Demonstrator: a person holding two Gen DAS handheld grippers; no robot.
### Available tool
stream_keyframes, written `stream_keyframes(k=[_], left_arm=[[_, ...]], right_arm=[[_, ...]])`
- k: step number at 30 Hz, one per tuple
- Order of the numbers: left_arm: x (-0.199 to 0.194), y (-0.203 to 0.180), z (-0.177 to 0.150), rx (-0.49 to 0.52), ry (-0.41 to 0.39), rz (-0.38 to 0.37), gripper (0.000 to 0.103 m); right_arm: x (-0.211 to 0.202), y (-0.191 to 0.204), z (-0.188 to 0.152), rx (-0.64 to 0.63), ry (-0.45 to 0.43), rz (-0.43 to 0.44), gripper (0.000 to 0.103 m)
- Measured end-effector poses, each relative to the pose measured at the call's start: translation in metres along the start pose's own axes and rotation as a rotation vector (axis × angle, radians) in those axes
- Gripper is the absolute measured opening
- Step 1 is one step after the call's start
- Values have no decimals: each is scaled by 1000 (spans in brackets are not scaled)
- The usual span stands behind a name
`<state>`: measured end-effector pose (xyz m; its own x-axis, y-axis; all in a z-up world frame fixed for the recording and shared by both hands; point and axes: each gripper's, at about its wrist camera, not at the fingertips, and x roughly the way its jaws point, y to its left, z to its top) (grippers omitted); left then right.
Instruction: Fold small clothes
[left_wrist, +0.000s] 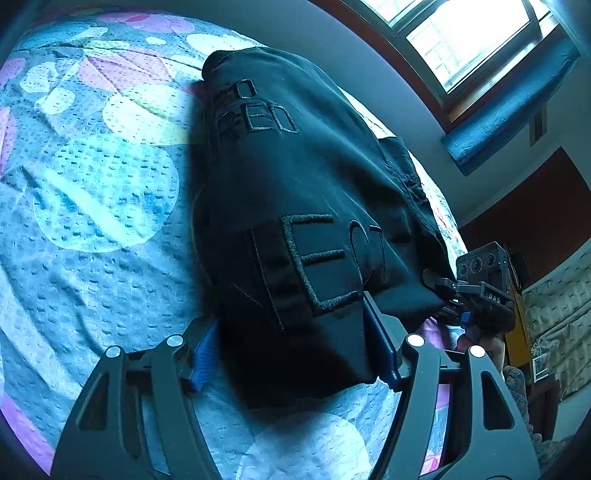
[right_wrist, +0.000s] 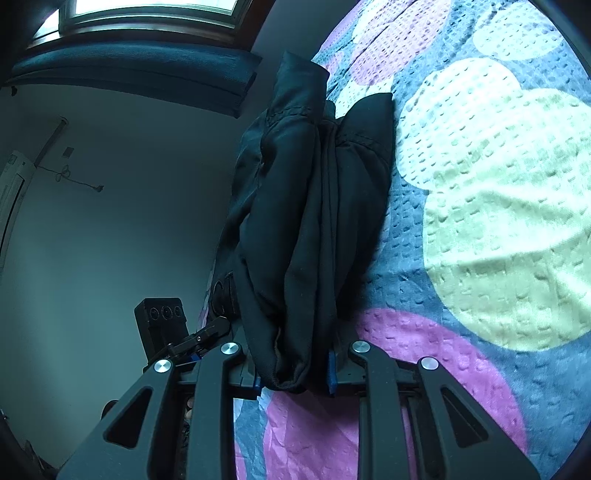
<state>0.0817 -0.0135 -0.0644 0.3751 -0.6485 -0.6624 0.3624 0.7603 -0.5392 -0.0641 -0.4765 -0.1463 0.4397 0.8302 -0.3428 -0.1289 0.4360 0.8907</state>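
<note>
The black garment (left_wrist: 295, 206) lies partly folded on the bed (left_wrist: 92, 221); the right tool (right_wrist: 295, 373) grips its bunched edge, the left tool (left_wrist: 295, 354) straddles it unclamped, final folds remaining.

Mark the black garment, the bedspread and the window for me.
black garment (left_wrist: 295, 177): left wrist view, flat embroidered panel.
bedspread (right_wrist: 480, 221): right wrist view, pale patch of the quilted print.
window (left_wrist: 461, 37): left wrist view, bright pane.

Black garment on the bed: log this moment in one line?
black garment on bedspread | right gripper shut on bunched end | left gripper open astride
</note>
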Motion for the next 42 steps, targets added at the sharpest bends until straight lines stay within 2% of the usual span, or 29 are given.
stream_keyframes(k=[3, 4, 9, 13, 16, 17, 20, 25, 28, 33, 36, 42], left_arm=[[-1, -2, -2, 5, -11, 5, 70], [-3, -3, -3, 11, -20, 18, 74], [-12, -15, -12, 46, -55, 136, 91], [-20, -25, -24, 71, -88, 230, 96], [-26, -35, -33, 96, -116, 300, 99], [-29, -39, -36, 108, -128, 327, 99], [-33, -48, -44, 133, -144, 389, 101], [-35, -56, -56, 163, -135, 504, 101], [-38, -55, -60, 157, -132, 528, 101], [-48, -58, -66, 143, -182, 566, 101], [-53, -62, -66, 148, -195, 561, 101], [-57, -67, -65, 144, -211, 574, 101]], right_arm=[[-5, -5, 0, 5, -8, 18, 26], [-7, -4, -1, 1, -13, 20, 28], [-23, -1, -13, 8, -74, 24, 41], [-37, 9, -28, -24, -114, 2, 61], [-39, 25, -37, -81, -119, -65, 81], [-38, 31, -40, -99, -112, -94, 83], [-30, 43, -49, -150, -76, -234, 84], [-19, 59, -60, -236, -63, -418, 85], [-16, 68, -65, -252, -83, -541, 85], [-7, 82, -76, -323, -119, -717, 85], [-4, 86, -77, -340, -133, -761, 85], [-3, 89, -77, -344, -158, -772, 85]])
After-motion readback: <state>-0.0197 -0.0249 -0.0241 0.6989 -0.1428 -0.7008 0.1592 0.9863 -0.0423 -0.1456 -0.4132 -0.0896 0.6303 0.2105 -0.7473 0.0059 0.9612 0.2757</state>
